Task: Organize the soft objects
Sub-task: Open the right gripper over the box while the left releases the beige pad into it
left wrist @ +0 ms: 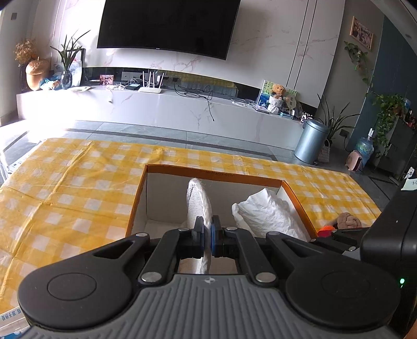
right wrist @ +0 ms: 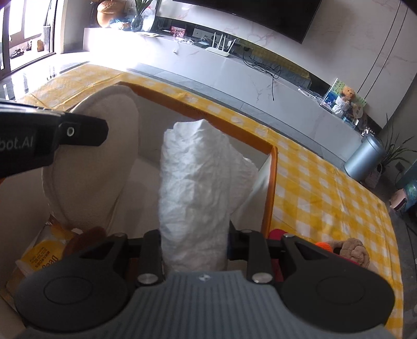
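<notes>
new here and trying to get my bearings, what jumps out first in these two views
Two white soft things held over an orange-edged box on the yellow checked tablecloth. The left gripper is shut on a flat white slipper held on edge, and the right gripper has a crumpled white bundle between its jaws, just right of the slipper. Behind, a big dark TV fills the marble wall.

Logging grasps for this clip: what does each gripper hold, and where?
Left gripper pinches the slipper at its edge. Right gripper holds the white bundle by its near end.
</notes>
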Available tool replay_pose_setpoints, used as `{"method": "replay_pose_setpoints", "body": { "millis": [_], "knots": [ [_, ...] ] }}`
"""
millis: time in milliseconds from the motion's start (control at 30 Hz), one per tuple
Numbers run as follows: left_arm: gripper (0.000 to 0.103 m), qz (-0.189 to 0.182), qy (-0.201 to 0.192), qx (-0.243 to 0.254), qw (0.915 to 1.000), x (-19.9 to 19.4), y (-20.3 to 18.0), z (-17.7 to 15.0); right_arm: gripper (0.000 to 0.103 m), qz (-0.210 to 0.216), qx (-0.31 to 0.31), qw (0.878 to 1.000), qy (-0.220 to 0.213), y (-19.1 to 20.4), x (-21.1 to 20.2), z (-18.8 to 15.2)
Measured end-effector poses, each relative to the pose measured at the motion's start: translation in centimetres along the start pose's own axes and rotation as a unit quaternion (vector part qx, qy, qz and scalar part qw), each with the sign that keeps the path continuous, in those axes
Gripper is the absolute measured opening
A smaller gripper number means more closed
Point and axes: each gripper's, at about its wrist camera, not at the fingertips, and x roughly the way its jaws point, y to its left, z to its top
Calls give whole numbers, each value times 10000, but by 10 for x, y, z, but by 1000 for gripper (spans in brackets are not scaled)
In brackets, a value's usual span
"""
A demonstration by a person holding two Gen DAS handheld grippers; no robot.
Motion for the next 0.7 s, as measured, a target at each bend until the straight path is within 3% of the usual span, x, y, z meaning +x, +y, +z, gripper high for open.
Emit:
{"method": "replay_pose_setpoints", "body": {
  "millis": [67,133,233,400,500,600,700],
  "knots": [
    [5,99,-66,21,9999,-3,-2,2,51,-113,-154,9997,-134,5,-6,-2],
    [5,169,-112,-28,9998,-4,1,3,77,-204,-344,9984,-409,9,-15,-5],
    [5,382,-256,-74,9989,-10,2,8,96,-364,-383,9960,-722,11,-27,-8],
    [5,789,-953,472,9912,-28,-17,21,97,-446,-205,9946,-915,-3,-41,-8],
    [5,869,-1140,805,9864,-23,-33,20,98,-491,81,9926,-1107,-20,-53,-6],
    [7,988,-902,1077,9851,1,-45,12,100,-281,628,9899,-1239,-43,-64,-4],
    [7,877,-332,755,9927,21,-42,11,100,-87,944,9905,-997,-58,-58,-7]
  ]
}}
